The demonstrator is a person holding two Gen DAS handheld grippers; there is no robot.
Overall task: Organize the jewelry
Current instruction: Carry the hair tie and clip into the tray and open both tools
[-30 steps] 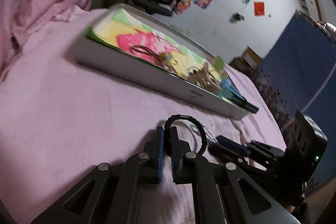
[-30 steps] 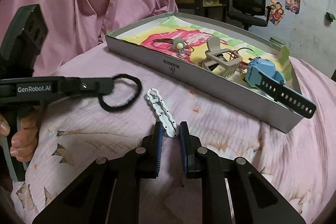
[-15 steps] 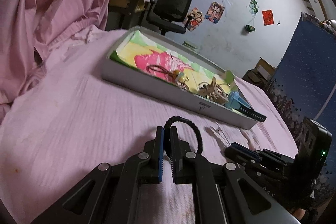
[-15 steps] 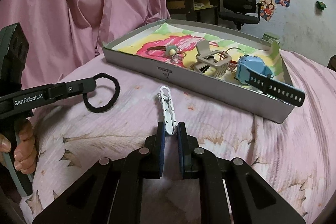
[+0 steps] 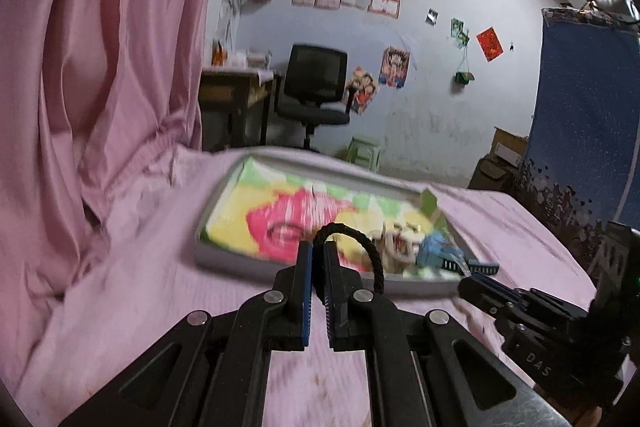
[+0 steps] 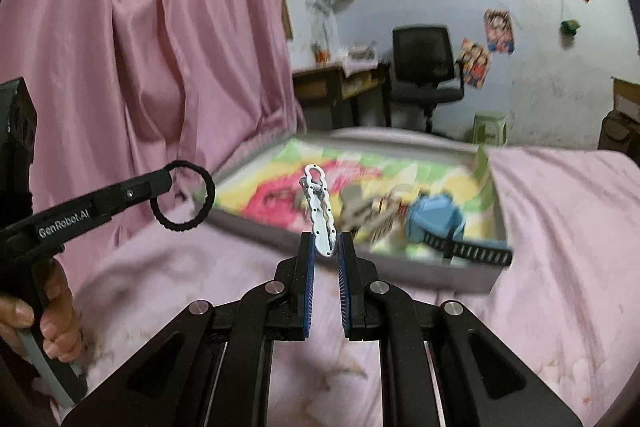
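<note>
Both pieces have left the bedsheet (image 6: 560, 227): left gripper (image 5: 317, 259) pinching the black hair tie (image 5: 360, 243), right gripper (image 6: 325, 251) clamping the white hair clip (image 6: 318, 211), carried towards the tray (image 6: 494, 223).

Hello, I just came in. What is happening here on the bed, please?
A person is sorting jewelry with two handheld grippers. The left gripper holds a black hair tie in the air, and the right gripper holds up a white hair clip. Both are lifted toward the gray tray, which lies on the pink bedsheet and already holds a blue watch.
</note>
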